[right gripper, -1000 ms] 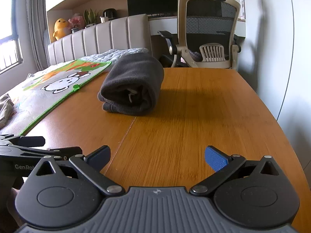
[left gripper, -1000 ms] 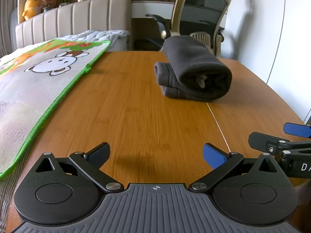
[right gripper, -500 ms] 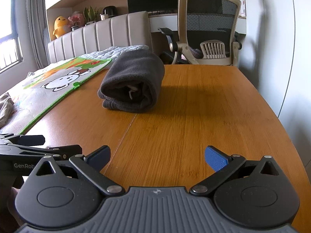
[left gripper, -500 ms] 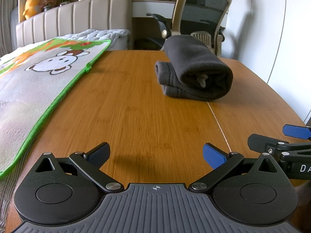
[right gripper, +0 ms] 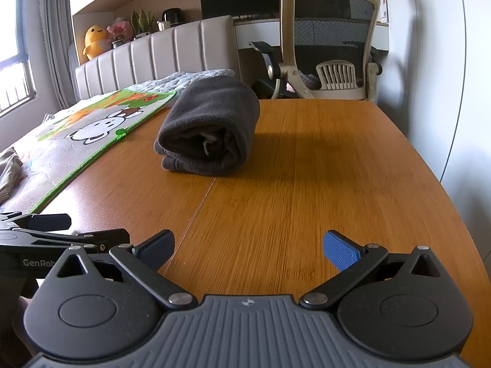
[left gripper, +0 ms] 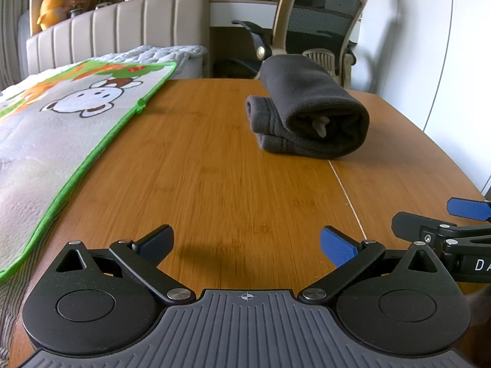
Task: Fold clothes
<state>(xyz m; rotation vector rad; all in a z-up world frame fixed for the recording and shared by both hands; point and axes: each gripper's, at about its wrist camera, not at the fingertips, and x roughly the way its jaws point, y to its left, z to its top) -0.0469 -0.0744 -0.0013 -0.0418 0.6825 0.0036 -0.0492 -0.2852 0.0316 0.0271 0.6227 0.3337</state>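
A dark grey garment (left gripper: 310,113) lies folded into a thick roll on the wooden table (left gripper: 214,178); it also shows in the right wrist view (right gripper: 211,132). My left gripper (left gripper: 245,242) is open and empty, low over the table's near part, well short of the garment. My right gripper (right gripper: 248,245) is open and empty, beside the left one and just as far from the roll. The right gripper's fingers (left gripper: 469,210) show at the right edge of the left wrist view; the left gripper's fingers (right gripper: 49,219) show at the left edge of the right wrist view.
A cartoon-print mat with a green border (left gripper: 70,122) covers the table's left side (right gripper: 86,135). A striped cloth (right gripper: 9,171) lies on it at far left. An office chair (right gripper: 334,58) stands behind the table's far end. A padded bench back (left gripper: 116,40) runs along the rear left.
Both grippers have shifted very slightly; the folded garment sits a touch farther right in each view. Nothing was grasped or released.
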